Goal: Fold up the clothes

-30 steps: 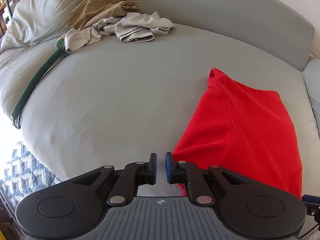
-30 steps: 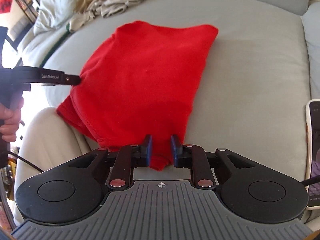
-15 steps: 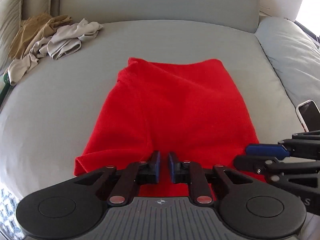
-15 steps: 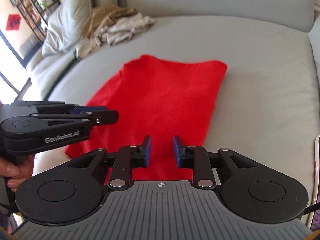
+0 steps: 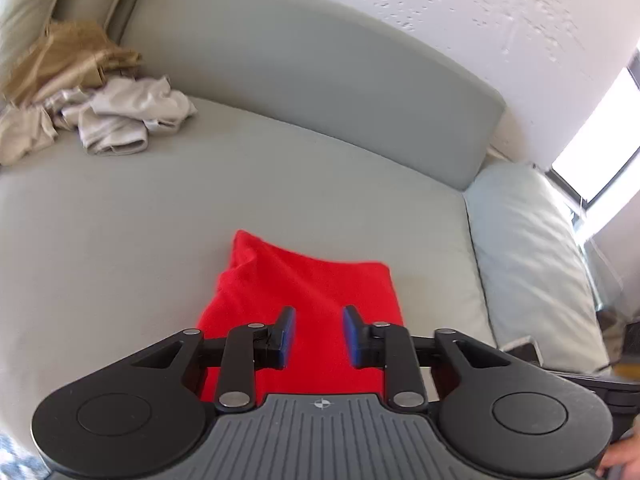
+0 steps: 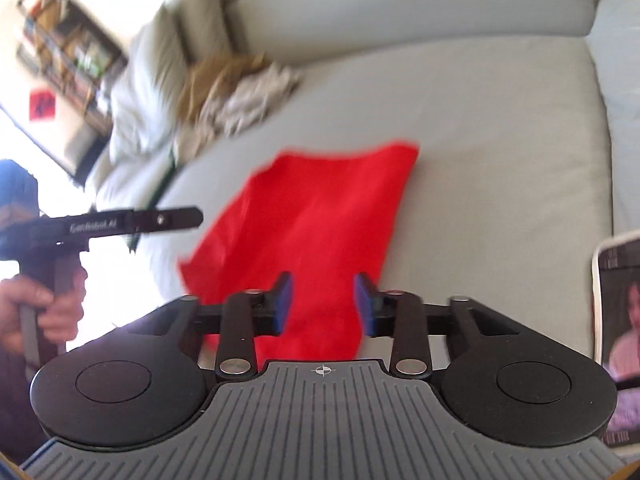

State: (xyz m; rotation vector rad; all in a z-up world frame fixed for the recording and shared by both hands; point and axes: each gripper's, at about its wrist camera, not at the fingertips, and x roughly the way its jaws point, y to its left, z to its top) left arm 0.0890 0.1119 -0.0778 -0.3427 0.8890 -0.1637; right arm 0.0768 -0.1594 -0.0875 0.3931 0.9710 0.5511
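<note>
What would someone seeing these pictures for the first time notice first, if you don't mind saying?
The bright red garment lying on the pale grey sofa cushion draws the eye first, just beyond the open blue-padded left gripper and open right gripper. Next comes the crumpled heap of beige and tan clothes at the cushion's far left corner. A phone with a lit screen sits at the right edge of the right wrist view.

grey sofa (image 5: pixel 120 240) | pale cushion (image 5: pixel 532 256) | phone (image 6: pixel 618 320) | bookshelf (image 6: pixel 68 44)

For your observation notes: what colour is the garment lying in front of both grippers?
Plain bright red garment, no pattern; the left wrist view shows it sharpest.
</note>
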